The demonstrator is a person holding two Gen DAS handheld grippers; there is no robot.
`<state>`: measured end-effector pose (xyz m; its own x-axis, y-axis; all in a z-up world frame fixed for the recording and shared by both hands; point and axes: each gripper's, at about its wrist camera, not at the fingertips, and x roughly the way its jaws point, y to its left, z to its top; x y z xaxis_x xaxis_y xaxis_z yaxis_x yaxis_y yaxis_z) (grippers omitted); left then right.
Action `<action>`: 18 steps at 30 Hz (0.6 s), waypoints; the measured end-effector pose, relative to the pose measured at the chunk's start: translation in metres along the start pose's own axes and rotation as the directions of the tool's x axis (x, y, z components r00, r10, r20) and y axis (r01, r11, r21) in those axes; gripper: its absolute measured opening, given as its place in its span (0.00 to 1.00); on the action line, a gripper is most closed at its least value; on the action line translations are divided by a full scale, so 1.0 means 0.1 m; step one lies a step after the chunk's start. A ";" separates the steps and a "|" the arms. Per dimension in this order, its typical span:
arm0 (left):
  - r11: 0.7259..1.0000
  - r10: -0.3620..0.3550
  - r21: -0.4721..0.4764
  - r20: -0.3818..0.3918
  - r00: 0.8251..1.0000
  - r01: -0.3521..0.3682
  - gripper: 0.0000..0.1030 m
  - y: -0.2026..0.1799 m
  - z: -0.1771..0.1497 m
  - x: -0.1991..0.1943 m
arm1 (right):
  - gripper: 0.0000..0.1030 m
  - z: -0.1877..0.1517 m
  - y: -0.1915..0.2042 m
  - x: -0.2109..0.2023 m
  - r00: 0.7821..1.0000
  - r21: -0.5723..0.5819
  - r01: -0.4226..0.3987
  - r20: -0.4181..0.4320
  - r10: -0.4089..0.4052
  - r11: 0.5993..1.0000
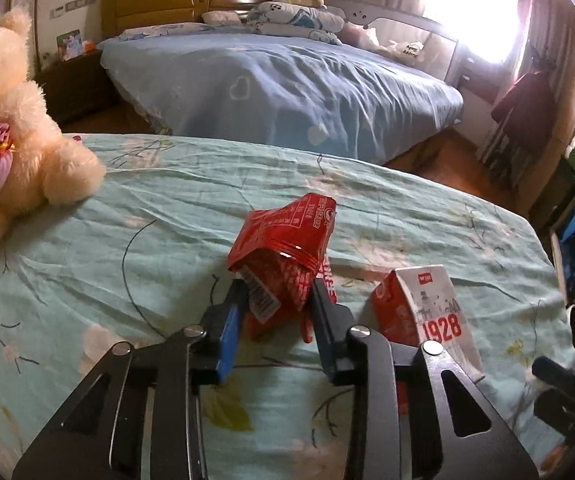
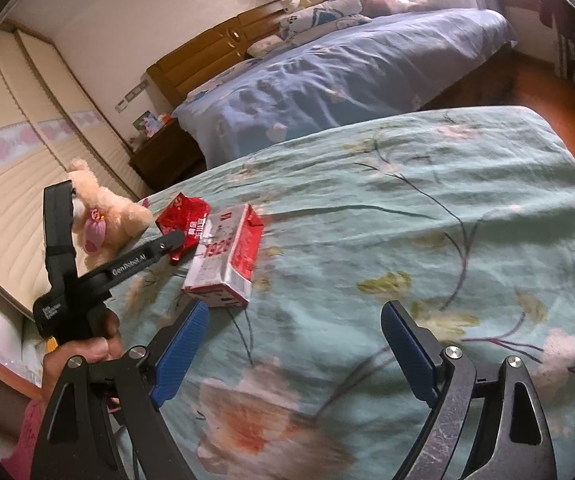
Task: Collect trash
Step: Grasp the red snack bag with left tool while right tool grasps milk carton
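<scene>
1. Red wrapper point(image 1: 283, 248): crumpled foil-type snack pouch, sits on the green floral bedspread point(image 1: 407, 216), middle of the bed, between the left gripper's jaws.
2. Left gripper point(image 1: 275, 300): jaws narrow, pads look pressed on the wrapper's lower end. Reads as gripped.
3. Handling, my guess: very light, soft, crushes easily, slick film. Pinch a folded or bunched part, not a single flat edge, or it slides out.
4. Milk carton point(image 1: 427, 312): red and white, lying on its side just right of the wrapper. Probably empty and light, stiffer; grab across the flat sides.
5. Right gripper point(image 2: 295, 344): jaws wide, nothing between them, near the carton's near end.
6. Containers: no bin or bag visible in either view. Can't tell whether the carton holds anything.
7. Stuffed bear point(image 1: 15, 120) at far left, not trash.
</scene>
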<state>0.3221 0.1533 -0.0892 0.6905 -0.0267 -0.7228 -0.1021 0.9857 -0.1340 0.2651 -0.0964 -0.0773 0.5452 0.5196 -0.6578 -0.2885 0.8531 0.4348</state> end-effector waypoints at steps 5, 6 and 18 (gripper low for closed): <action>0.999 -0.015 -0.029 0.005 1.000 0.016 0.22 0.14 -0.12 -0.16 | 0.87 0.05 0.22 0.16 1.000 -0.058 -0.007 -0.009 0.007 0.998; 0.999 -0.016 -0.038 0.007 1.000 0.016 0.22 0.18 -0.16 -0.22 | 0.87 0.06 0.28 0.22 1.000 -0.072 -0.009 -0.015 0.008 0.997; 0.992 -0.022 -0.123 0.005 1.000 0.023 0.22 0.36 -0.58 -0.62 | 0.65 0.10 0.73 0.79 0.991 -0.212 0.109 -0.047 -0.121 0.971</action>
<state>0.2340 0.1806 -0.0880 0.6962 -0.0477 -0.7163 -0.1738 0.9569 -0.2326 0.2946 0.0064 -0.0909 0.5383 0.4138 -0.7342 -0.3878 0.8951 0.2202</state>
